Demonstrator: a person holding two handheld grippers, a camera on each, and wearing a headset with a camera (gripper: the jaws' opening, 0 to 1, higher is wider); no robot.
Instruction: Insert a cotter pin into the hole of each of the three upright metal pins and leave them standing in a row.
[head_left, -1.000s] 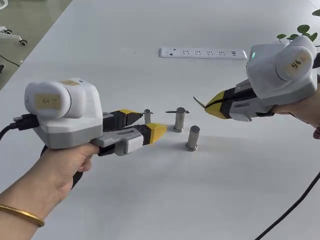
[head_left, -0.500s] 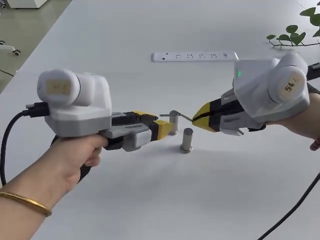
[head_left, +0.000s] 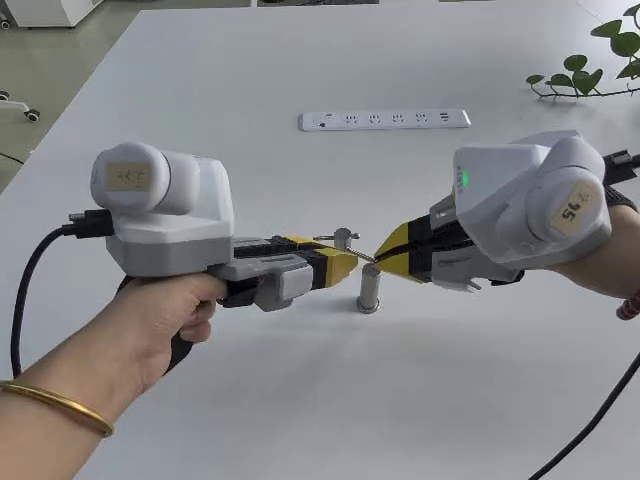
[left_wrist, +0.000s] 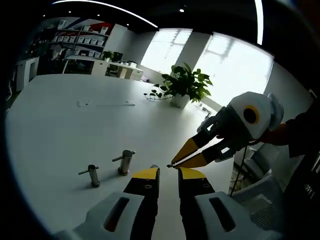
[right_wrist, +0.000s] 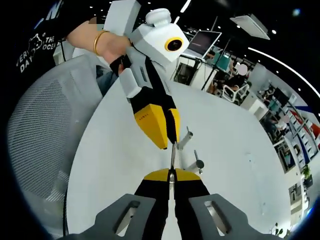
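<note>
My right gripper (head_left: 382, 262) is shut on a thin cotter pin (head_left: 362, 255) that pokes out leftward. The pin's free end lies in the gap between the jaws of my left gripper (head_left: 345, 262), which stands open. The left gripper view has the cotter pin (left_wrist: 175, 164) arriving tip-first from the right gripper (left_wrist: 178, 162). A bare upright metal pin (head_left: 369, 288) stands just below the meeting tips. Behind them stands a second metal pin (head_left: 342, 238) with a cotter pin through it. Two fitted metal pins (left_wrist: 125, 161) (left_wrist: 92, 175) stand side by side in the left gripper view.
A white power strip (head_left: 385, 120) lies further back on the white table (head_left: 300, 400). A leafy plant (head_left: 580, 75) trails in at the far right edge. The right gripper's black cable (head_left: 590, 420) hangs over the table's near right.
Both grippers have closed in on each other above the metal pins. The cotter pin in the right gripper now reaches between the left gripper's jaws.
</note>
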